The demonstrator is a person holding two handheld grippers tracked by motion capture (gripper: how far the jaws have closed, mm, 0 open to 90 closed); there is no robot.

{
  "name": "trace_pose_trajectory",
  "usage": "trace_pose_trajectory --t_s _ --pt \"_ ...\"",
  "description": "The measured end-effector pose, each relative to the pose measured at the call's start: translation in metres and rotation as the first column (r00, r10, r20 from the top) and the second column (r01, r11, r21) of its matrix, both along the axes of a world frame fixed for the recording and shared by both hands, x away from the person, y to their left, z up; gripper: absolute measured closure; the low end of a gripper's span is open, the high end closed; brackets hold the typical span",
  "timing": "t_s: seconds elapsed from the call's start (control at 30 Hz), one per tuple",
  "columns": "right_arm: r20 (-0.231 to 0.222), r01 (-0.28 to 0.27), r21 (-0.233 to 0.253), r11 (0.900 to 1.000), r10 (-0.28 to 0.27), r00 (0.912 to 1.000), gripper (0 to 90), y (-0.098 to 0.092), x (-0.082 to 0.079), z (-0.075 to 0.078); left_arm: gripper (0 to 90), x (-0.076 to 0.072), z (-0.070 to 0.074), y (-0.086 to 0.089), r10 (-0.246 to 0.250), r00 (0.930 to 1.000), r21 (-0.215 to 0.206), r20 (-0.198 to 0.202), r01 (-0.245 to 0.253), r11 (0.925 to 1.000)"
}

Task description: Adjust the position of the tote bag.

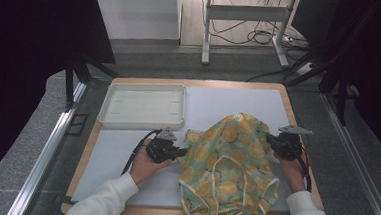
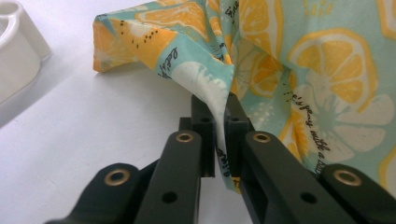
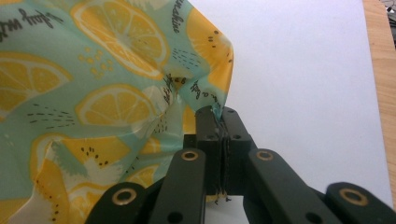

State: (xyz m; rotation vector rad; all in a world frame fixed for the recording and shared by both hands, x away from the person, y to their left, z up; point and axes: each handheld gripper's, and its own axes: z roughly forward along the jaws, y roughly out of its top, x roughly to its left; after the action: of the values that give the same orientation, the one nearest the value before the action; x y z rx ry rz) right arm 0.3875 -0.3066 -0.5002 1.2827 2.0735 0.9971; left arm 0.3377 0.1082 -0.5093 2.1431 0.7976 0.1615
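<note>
A light teal cloth printed with orange and lemon slices [image 1: 227, 165] lies bunched at the front right of the white table mat [image 1: 229, 102], part of it hanging over the front edge. My left gripper [image 1: 180, 151] is shut on the cloth's left edge; in the left gripper view a fold of the cloth [image 2: 205, 84] runs down between the closed jaws of my left gripper [image 2: 220, 114]. My right gripper [image 1: 270, 139] is shut on the cloth's right edge, and in the right gripper view the cloth [image 3: 93, 93] is pinched in my right gripper [image 3: 217, 119].
A shallow white tray [image 1: 143, 106] sits at the back left of the mat, its corner [image 2: 18, 51] close to the left gripper. The wooden table edge [image 1: 297, 129] runs along the right. Metal frame legs and cables [image 1: 243, 30] stand on the floor beyond.
</note>
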Motion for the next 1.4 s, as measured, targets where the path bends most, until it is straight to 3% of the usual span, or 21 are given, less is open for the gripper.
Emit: trace_pose_trajectory --t_s 0.13,0.23,0.33,0.5,0.63,1.03,1.4 --pt "0.021 0.008 -0.008 1.000 -0.008 0.9997 66.2 -0.003 -0.005 0.004 59.9 0.000 0.004 0.003 0.025 0.9993 -0.019 0.029 -0.024 0.9995" --pt "0.064 0.047 0.024 0.999 -0.048 0.9968 51.1 -0.013 -0.020 0.018 39.7 -0.001 0.010 0.009 0.057 0.9970 -0.030 0.053 -0.056 0.9980" --pt "0.077 0.048 0.059 0.997 -0.052 0.9956 47.9 -0.019 -0.028 0.027 35.0 -0.004 0.016 0.017 0.082 0.9940 -0.050 0.072 -0.079 0.9956" --pt "0.109 0.043 0.122 0.992 -0.056 0.9924 45.7 -0.031 -0.048 0.043 31.8 -0.012 0.020 0.028 0.102 0.9905 -0.065 0.092 -0.096 0.9932" --pt "0.113 0.024 0.148 0.989 -0.041 0.9927 45.2 -0.033 -0.062 0.048 31.7 -0.020 0.019 0.035 0.107 0.9885 -0.046 0.107 -0.102 0.9937" --pt "0.097 -0.037 0.156 0.987 0.022 0.9950 43.4 -0.020 -0.076 0.044 31.2 -0.027 0.011 0.041 0.109 0.9885 -0.016 0.106 -0.107 0.9941" --pt "0.103 -0.057 0.142 0.988 0.043 0.9938 41.9 -0.016 -0.102 0.045 31.5 -0.027 0.010 0.041 0.103 0.9894 0.000 0.102 -0.103 0.9947"
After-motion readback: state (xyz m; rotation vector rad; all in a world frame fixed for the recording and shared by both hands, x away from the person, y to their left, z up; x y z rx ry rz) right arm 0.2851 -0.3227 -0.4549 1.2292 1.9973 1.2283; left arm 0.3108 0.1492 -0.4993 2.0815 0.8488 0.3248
